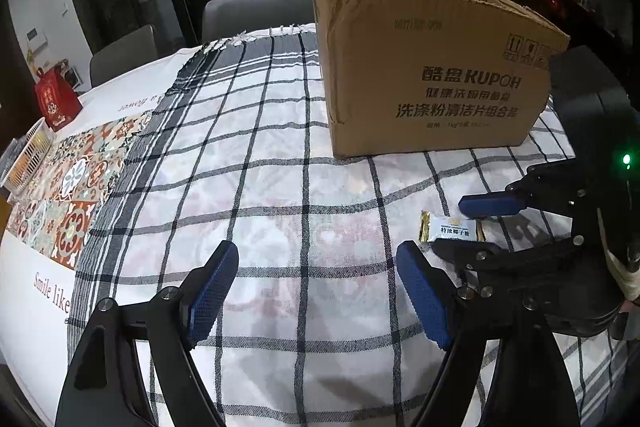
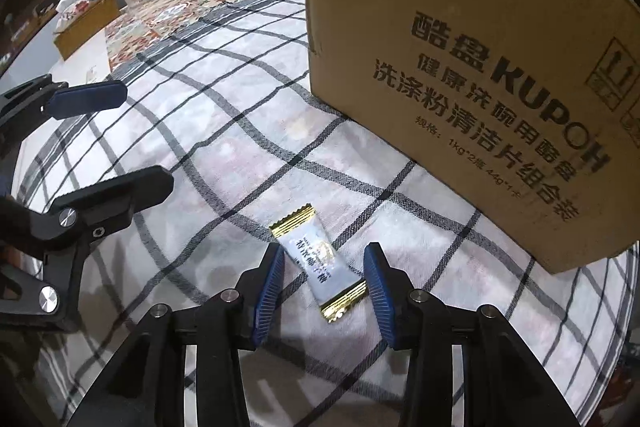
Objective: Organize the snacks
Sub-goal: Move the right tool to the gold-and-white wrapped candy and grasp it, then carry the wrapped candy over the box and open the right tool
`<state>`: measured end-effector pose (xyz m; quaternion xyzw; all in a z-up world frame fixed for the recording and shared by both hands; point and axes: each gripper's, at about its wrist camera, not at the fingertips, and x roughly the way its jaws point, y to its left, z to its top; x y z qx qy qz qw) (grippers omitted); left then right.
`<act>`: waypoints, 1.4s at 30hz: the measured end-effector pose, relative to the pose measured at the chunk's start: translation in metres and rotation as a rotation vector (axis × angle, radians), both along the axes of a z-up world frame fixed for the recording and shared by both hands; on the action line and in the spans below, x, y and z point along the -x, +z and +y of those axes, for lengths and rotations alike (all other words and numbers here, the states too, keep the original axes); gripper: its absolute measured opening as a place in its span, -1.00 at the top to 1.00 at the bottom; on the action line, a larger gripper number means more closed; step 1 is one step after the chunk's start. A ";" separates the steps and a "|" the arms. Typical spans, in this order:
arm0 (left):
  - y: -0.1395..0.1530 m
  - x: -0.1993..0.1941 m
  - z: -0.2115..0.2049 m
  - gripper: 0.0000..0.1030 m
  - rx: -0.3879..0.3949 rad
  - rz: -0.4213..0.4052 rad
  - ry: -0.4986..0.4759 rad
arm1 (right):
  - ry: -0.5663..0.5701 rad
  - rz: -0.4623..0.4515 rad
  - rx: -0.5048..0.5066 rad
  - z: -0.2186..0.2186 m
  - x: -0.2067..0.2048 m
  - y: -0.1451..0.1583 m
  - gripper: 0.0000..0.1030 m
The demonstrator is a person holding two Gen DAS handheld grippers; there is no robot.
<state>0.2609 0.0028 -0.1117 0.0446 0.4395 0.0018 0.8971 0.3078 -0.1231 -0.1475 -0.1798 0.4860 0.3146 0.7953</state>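
Left wrist view: low over desk, faces box. Right wrist view: nearer. Both share box, candy.

Candy packet (gold-crimped ends) flat on checked cloth, between parted right gripper fingers; cardboard box at 1 o'clock

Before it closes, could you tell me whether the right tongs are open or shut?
Open: the right tongs straddle the candy, gaps showing on both sides.

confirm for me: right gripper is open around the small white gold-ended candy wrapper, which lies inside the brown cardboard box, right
Not quite. The right gripper is open around the small white gold-ended candy wrapper, but it lies on the checked tablecloth beside the brown cardboard box, as the right wrist view shows.
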 end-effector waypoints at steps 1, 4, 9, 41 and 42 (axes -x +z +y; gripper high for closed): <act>0.000 0.000 0.000 -0.57 0.001 0.001 0.000 | -0.001 0.001 -0.003 0.001 -0.001 0.000 0.25; -0.002 -0.002 0.002 -0.57 0.007 0.007 0.006 | -0.007 0.004 -0.011 -0.001 -0.003 0.000 0.49; -0.002 -0.002 0.002 -0.57 0.009 0.006 0.010 | -0.034 0.003 -0.028 -0.004 -0.002 0.002 0.57; 0.106 -0.017 -0.016 -0.57 0.013 -0.235 -0.078 | -0.365 -0.284 -0.272 -0.057 0.016 0.137 0.57; 0.110 -0.020 -0.017 -0.57 0.015 -0.243 -0.079 | -0.375 -0.296 -0.280 -0.058 0.014 0.142 0.57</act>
